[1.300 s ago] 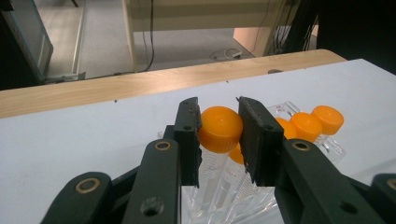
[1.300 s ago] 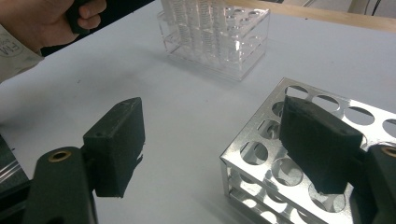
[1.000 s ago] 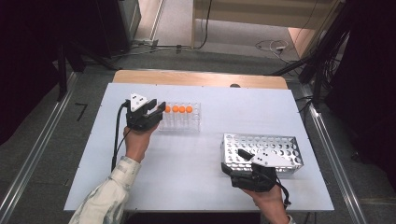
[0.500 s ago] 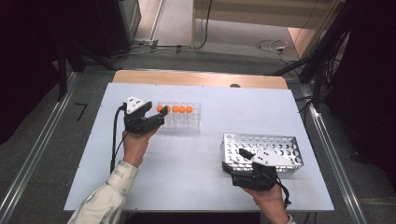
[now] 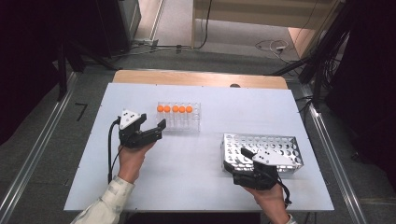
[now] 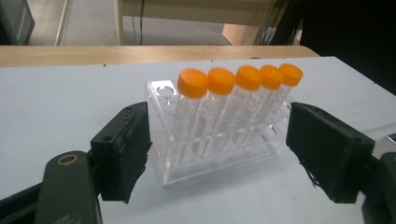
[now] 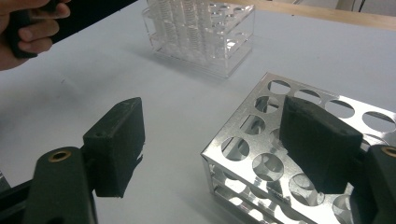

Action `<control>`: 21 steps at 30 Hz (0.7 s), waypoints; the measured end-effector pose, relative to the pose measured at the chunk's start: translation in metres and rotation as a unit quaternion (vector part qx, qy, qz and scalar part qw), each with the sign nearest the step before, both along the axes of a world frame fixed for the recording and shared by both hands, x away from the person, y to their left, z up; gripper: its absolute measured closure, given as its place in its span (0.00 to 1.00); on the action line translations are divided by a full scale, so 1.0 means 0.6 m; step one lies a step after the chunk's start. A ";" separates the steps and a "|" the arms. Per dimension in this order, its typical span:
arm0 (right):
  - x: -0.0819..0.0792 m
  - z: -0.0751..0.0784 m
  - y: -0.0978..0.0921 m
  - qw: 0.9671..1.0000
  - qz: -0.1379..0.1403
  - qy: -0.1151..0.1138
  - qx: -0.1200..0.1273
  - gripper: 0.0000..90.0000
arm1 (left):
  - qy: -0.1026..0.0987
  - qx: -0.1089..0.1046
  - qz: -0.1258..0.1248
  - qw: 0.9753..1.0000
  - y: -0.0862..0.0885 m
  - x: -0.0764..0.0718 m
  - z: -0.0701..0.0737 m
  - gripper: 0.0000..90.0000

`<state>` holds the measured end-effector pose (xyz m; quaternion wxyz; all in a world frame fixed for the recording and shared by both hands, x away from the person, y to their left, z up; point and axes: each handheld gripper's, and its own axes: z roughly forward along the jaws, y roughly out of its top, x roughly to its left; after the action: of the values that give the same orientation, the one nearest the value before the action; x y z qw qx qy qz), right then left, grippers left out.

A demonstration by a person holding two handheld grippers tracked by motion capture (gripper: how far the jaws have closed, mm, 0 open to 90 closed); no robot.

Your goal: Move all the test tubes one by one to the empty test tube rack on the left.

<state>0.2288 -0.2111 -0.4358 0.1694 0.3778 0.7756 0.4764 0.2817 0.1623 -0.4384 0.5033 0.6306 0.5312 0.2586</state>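
**Left tool faces the tube rack, right tool at the metal rack's corner**

On the white desk (image 5: 196, 182), a clear plastic rack (image 5: 180, 116) stands toward the far middle, holding five clear tubes with orange caps (image 5: 175, 108) in a single row along its far side. The left tool (image 5: 148, 131) sits just to the near left of this rack, held in the person's left hand (image 5: 130, 158), its jaws spread wide apart and holding nothing. In the left gripper view the rack (image 6: 219, 135) stands between and beyond the two black pads, with the orange caps (image 6: 243, 77) lined up from left to right; neither pad touches the plastic.

At the near right of the desk lies a perforated metal rack (image 5: 266, 147), all of its round holes empty. The right tool (image 5: 240, 156) is at the rack's near left corner, held in the person's right hand (image 5: 268, 196). In the right gripper view its jaws stand open: the right pad hangs over the metal rack (image 7: 261, 149) at that corner, while the left pad is over bare desk (image 7: 177, 112). Whether the right pad touches the metal cannot be told. The clear rack (image 7: 205, 32) shows farther off, with the left hand (image 7: 28, 28) at the top left corner.
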 end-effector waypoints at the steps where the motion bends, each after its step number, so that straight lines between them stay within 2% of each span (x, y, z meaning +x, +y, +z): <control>1: 0.001 -0.001 -0.001 1.000 0.000 -0.001 -0.001 0.23 | 0.001 -0.001 0.001 1.000 0.001 -0.005 -0.002 0.24; 15: 0.005 -0.005 -0.013 1.000 -0.013 -0.007 -0.003 0.23 | -0.004 0.013 -0.008 1.000 0.001 -0.064 -0.010 0.19; 21: 0.007 -0.007 -0.021 1.000 -0.020 -0.010 -0.007 0.22 | -0.008 0.022 0.002 1.000 0.005 -0.087 -0.016 0.19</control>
<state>0.2332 -0.2234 -0.4400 0.1893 0.3877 0.7691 0.4715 0.2298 0.1652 -0.4479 0.4930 0.6382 0.5230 0.2759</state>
